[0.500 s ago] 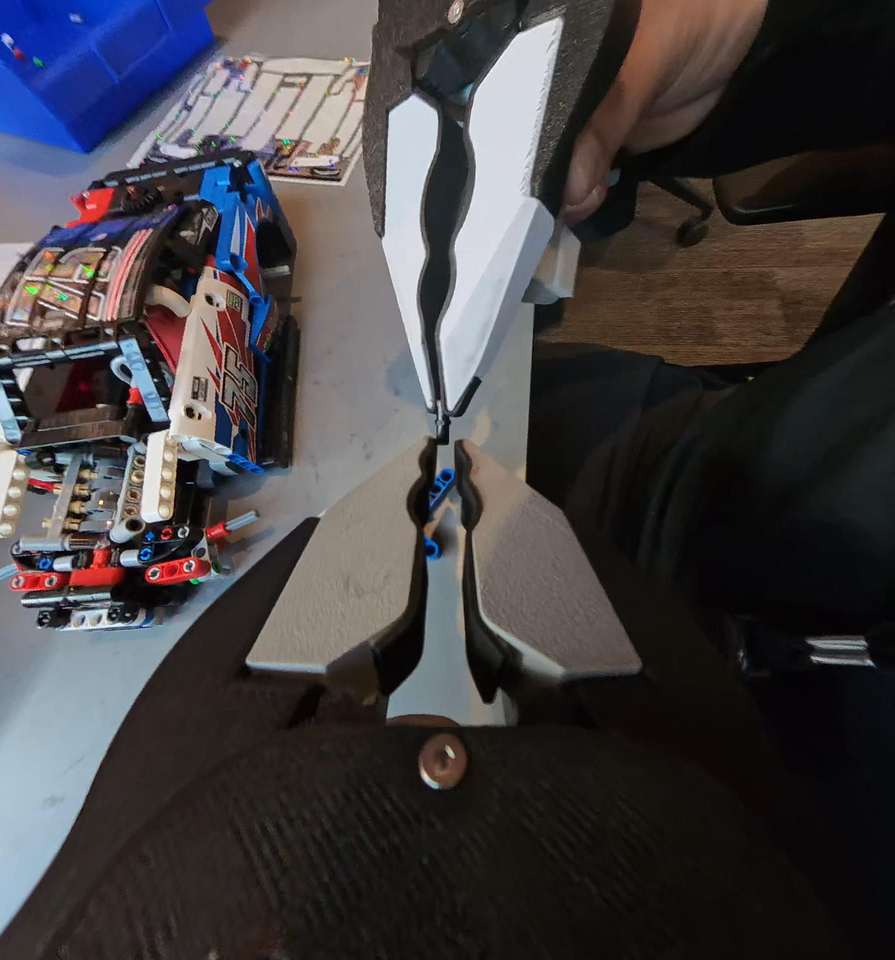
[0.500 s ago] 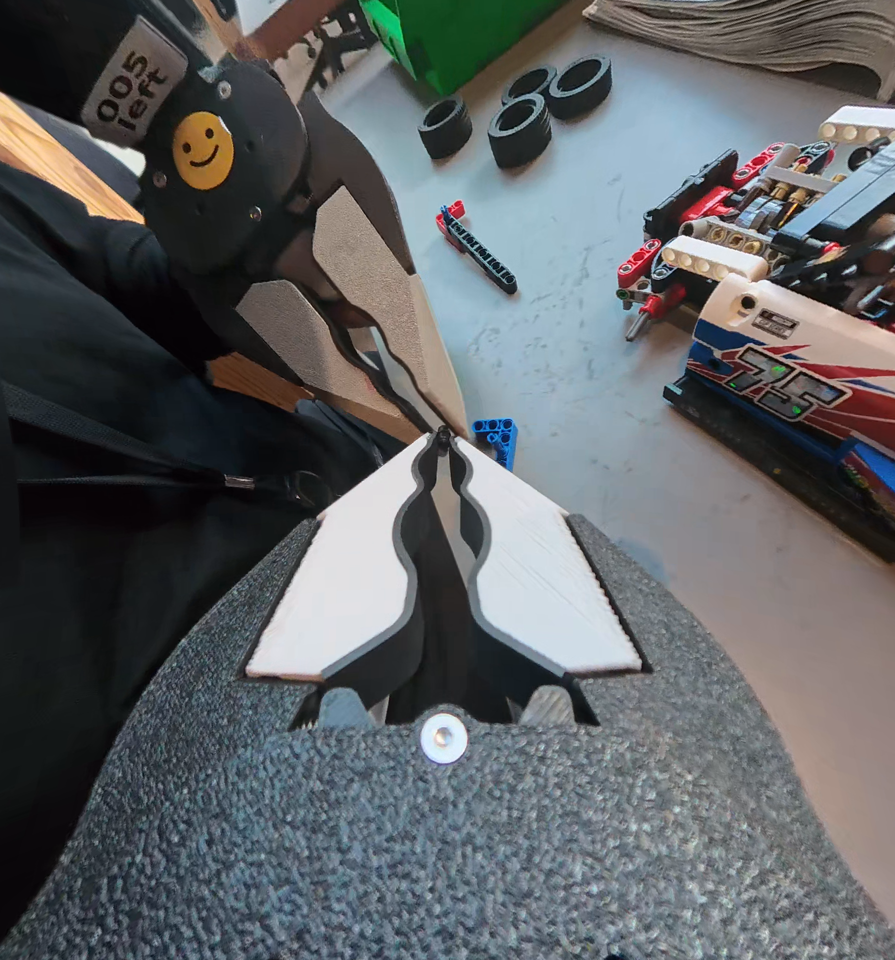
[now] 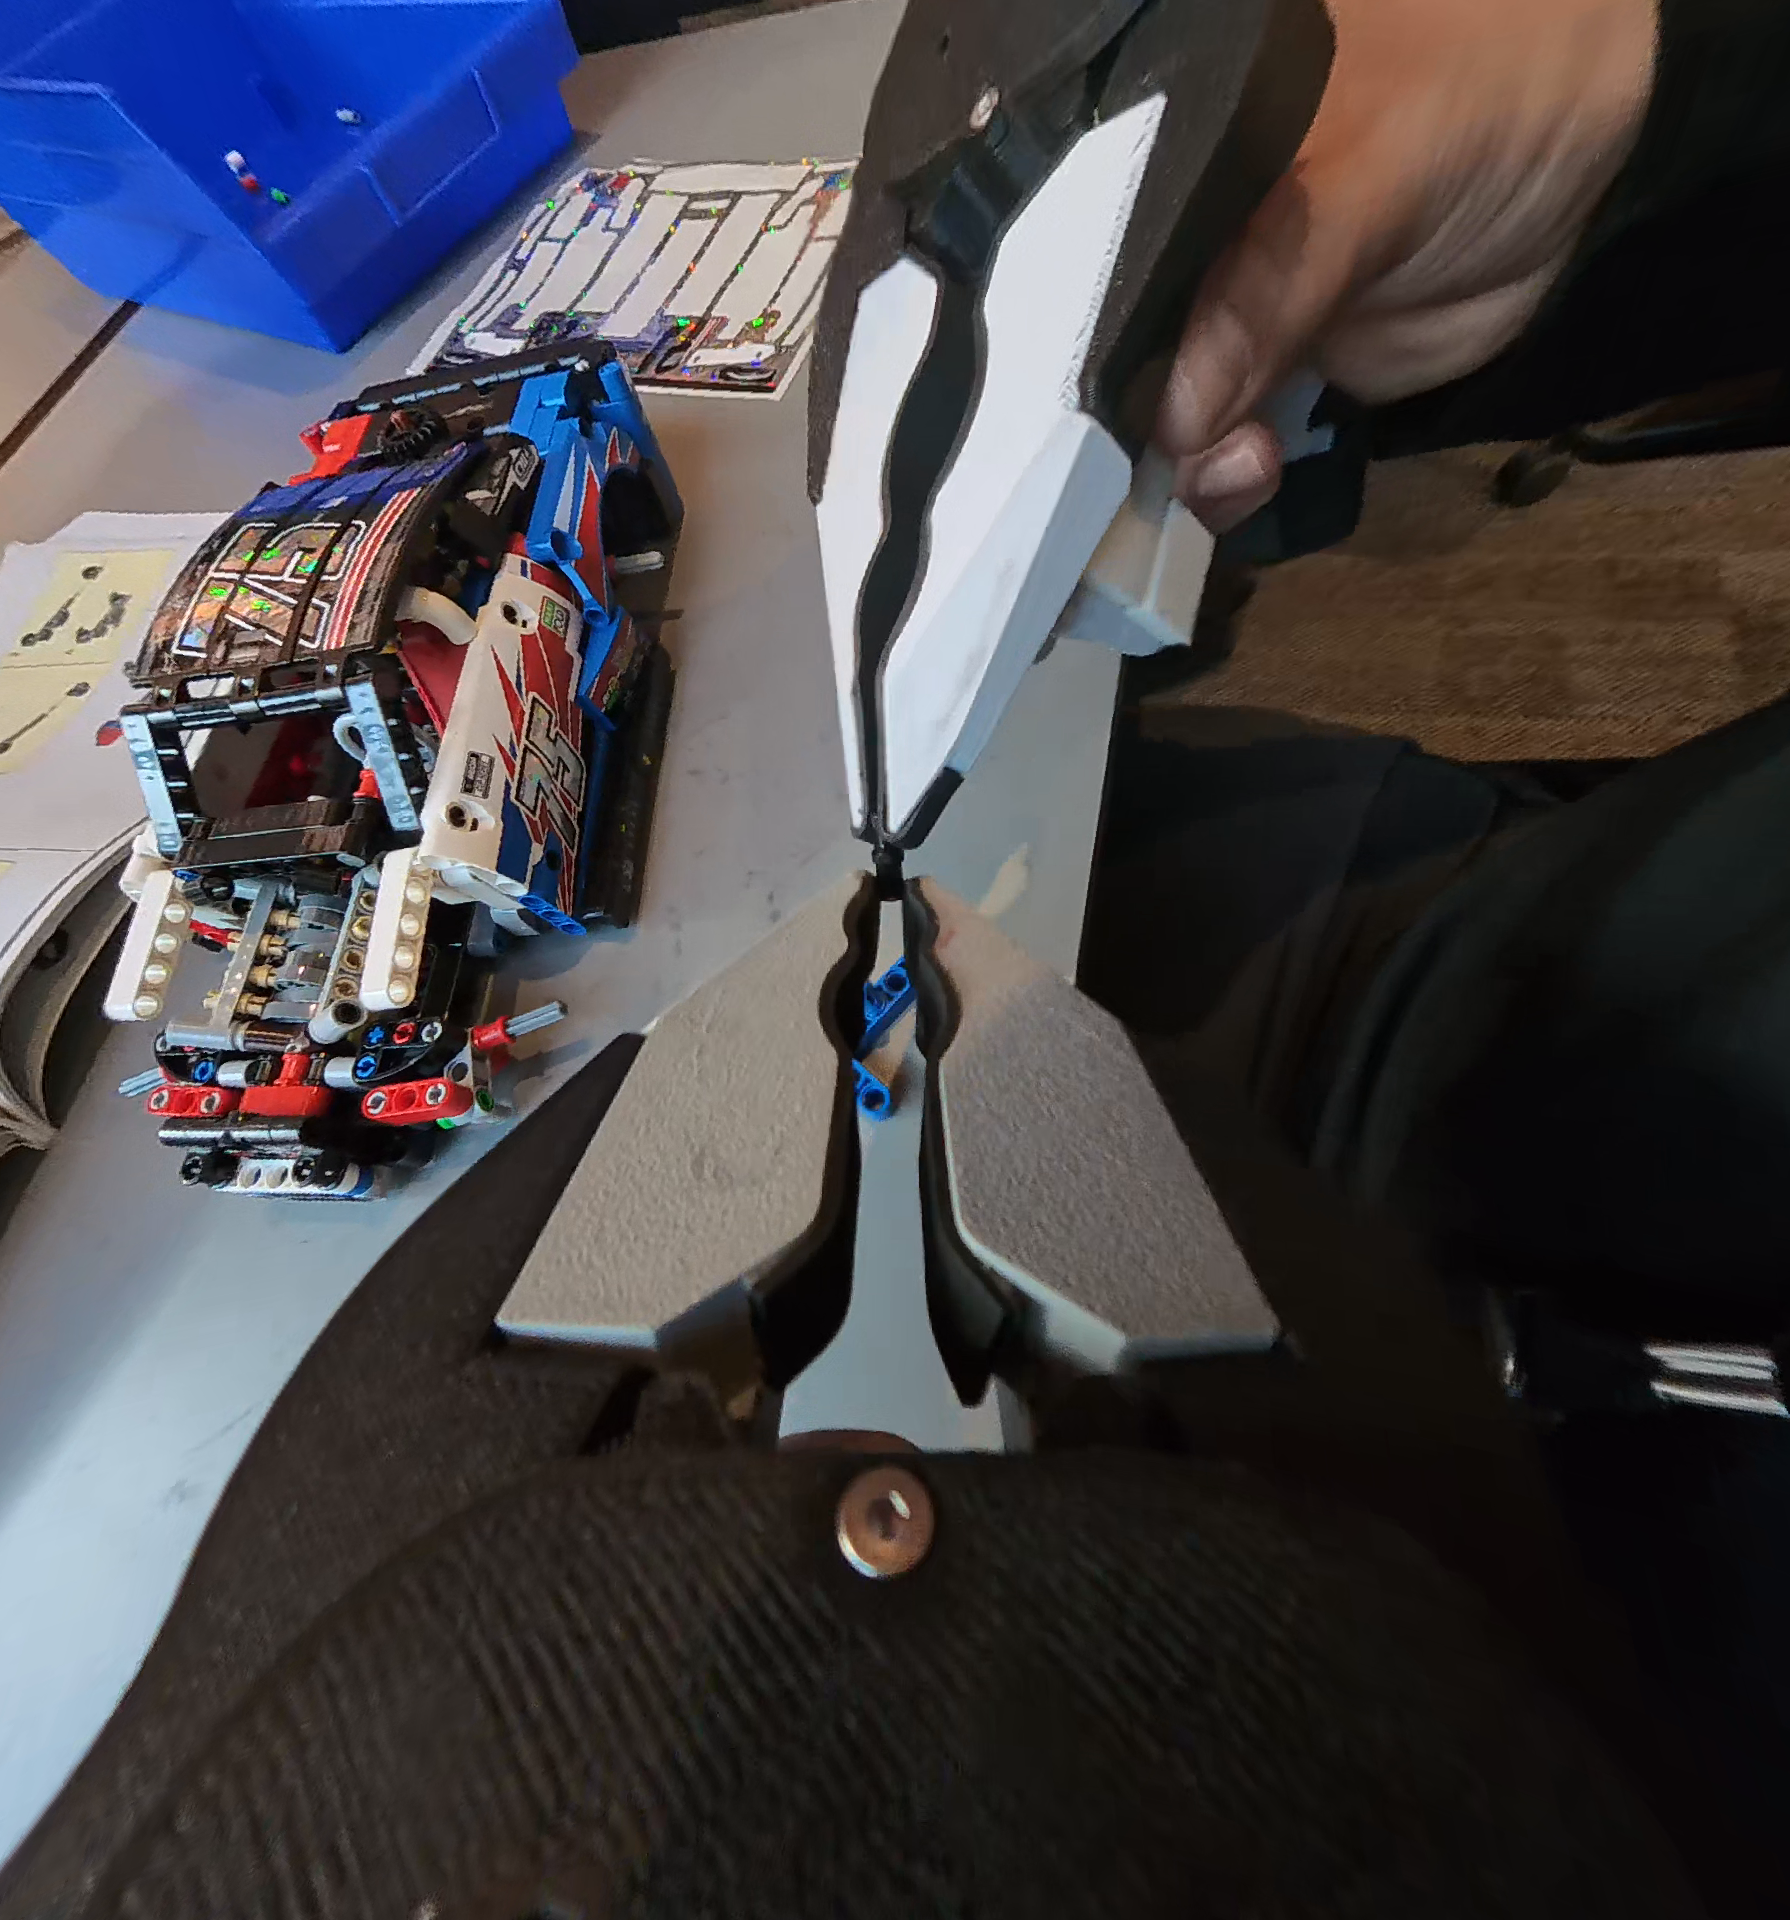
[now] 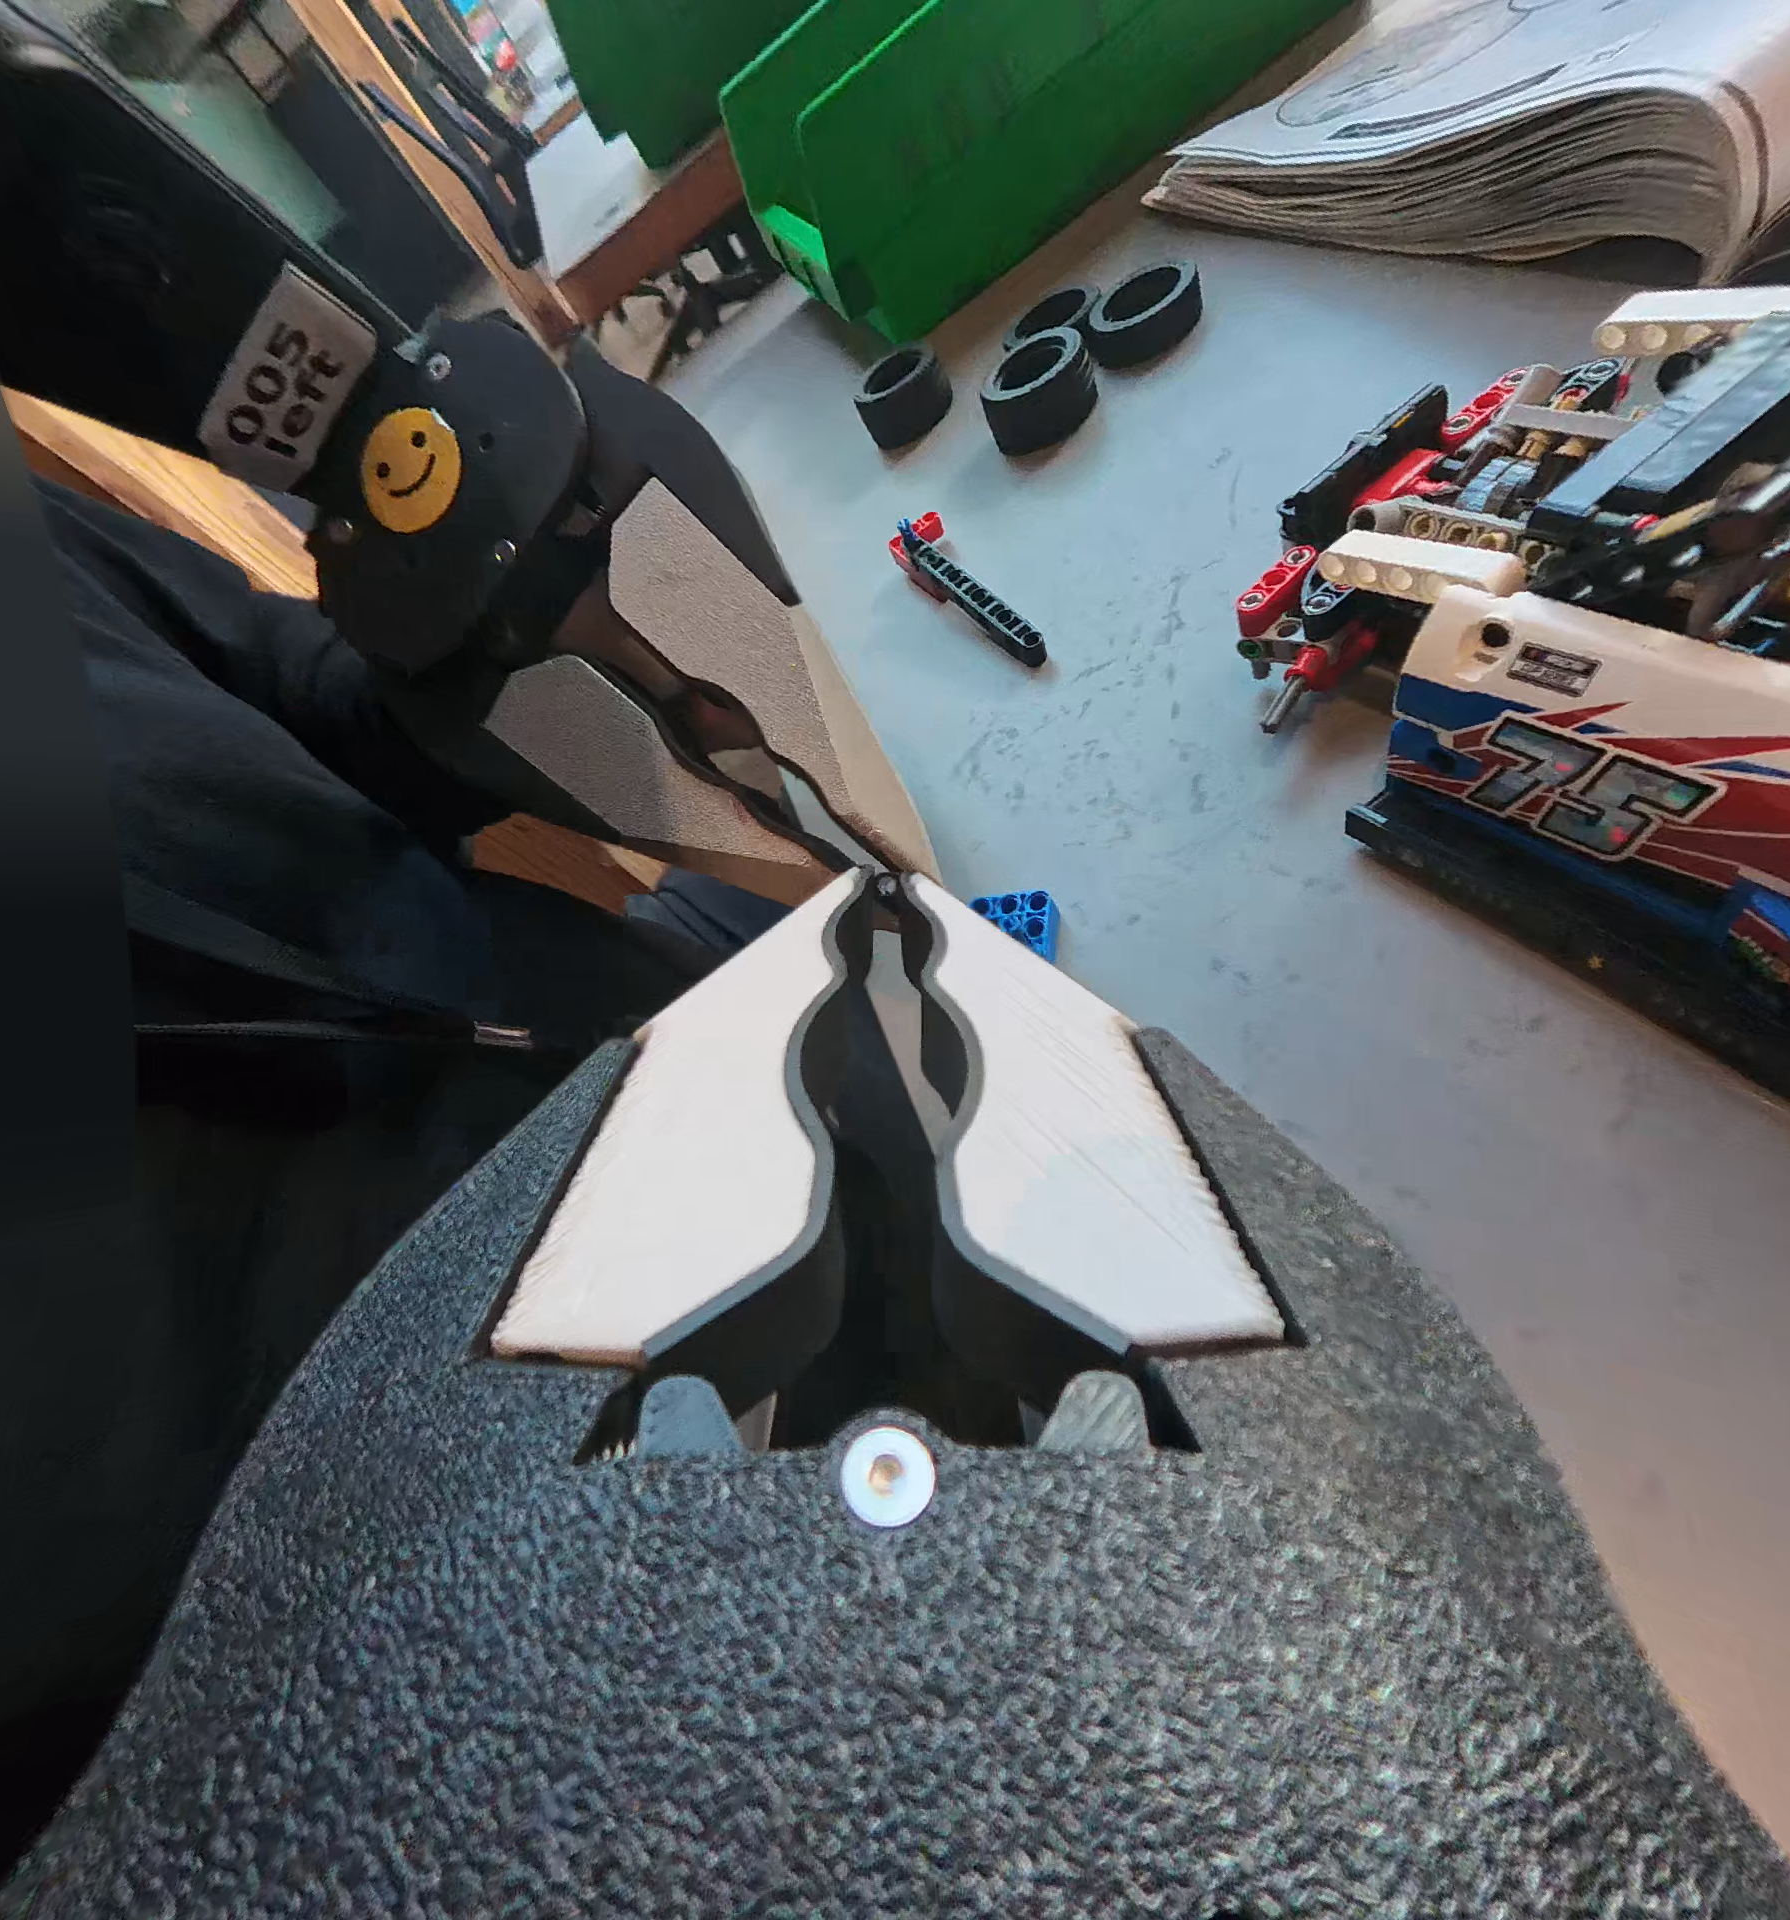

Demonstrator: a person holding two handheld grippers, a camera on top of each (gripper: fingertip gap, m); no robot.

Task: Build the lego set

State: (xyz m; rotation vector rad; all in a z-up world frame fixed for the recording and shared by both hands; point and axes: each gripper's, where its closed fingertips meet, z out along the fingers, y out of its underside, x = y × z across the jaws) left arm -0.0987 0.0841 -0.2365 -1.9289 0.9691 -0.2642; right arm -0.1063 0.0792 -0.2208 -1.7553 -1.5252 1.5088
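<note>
- Lego car: body largely assembled, with blue, white and red panels and a decorated roof fitted. It stands on the grey table, to the left of both grippers in the left wrist view.
- Front end of the car shows open beams and exposed pins, so I judge it unfinished.
- Four black tyres lie loose at the far side of the table, none mounted; a black beam with red end lies apart as well.
- Left gripper and right gripper meet tip to tip near the table's edge. Each has its fingers pressed onto a small black pin; which one bears it I cannot tell.
- Blue angled piece rests on the table just beyond the tips.
- Instruction book lies open at the far right.
- Judgement: late stage; wheels and front remain.
</note>
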